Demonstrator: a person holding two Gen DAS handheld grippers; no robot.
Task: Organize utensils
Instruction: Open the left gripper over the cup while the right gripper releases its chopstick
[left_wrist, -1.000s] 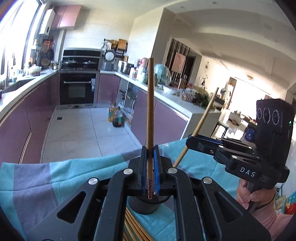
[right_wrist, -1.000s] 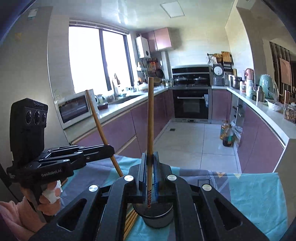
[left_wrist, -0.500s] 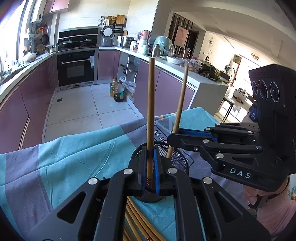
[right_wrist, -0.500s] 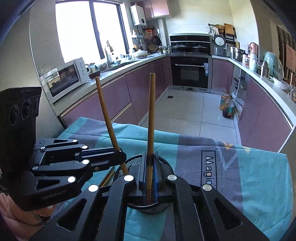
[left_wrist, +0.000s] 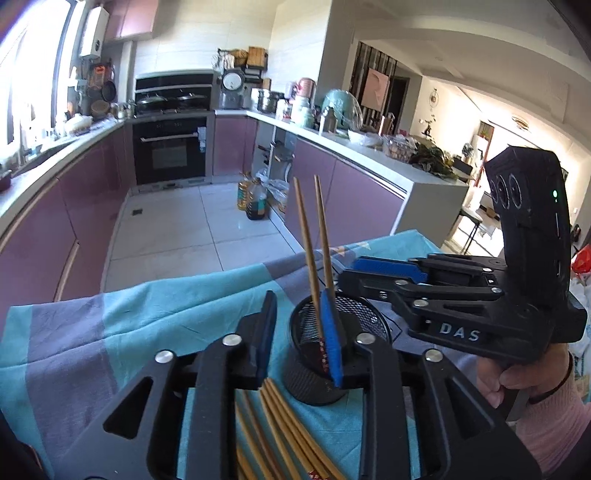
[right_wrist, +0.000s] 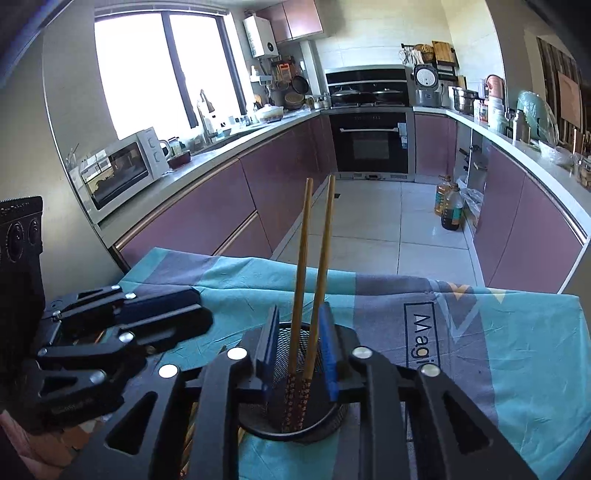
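Two wooden chopsticks (left_wrist: 307, 251) (right_wrist: 301, 258) stand tilted in a black mesh cup (left_wrist: 354, 314) (right_wrist: 328, 417) on the cloth. My left gripper (left_wrist: 299, 299) hovers over the cup's near left rim. Its jaws are opening, and both sticks rise along the right finger's blue pad without being pinched. My right gripper (right_wrist: 299, 310) is also opening; both sticks rise loose between its fingers. Each gripper shows in the other's view, the right one (left_wrist: 351, 275) at the cup's right, the left one (right_wrist: 201, 308) at its left. Several more chopsticks (left_wrist: 284, 432) lie flat before the cup.
A teal and grey-purple cloth (left_wrist: 110, 332) covers the table; its far edge drops to the tiled kitchen floor (right_wrist: 369, 221). A hand in a pink sleeve (left_wrist: 524, 380) holds the right gripper's handle. Purple cabinets line both sides beyond.
Both grippers came down over the cup with a chopstick each. Their jaws went from shut to parted, and the two sticks now stand loose in the cup.
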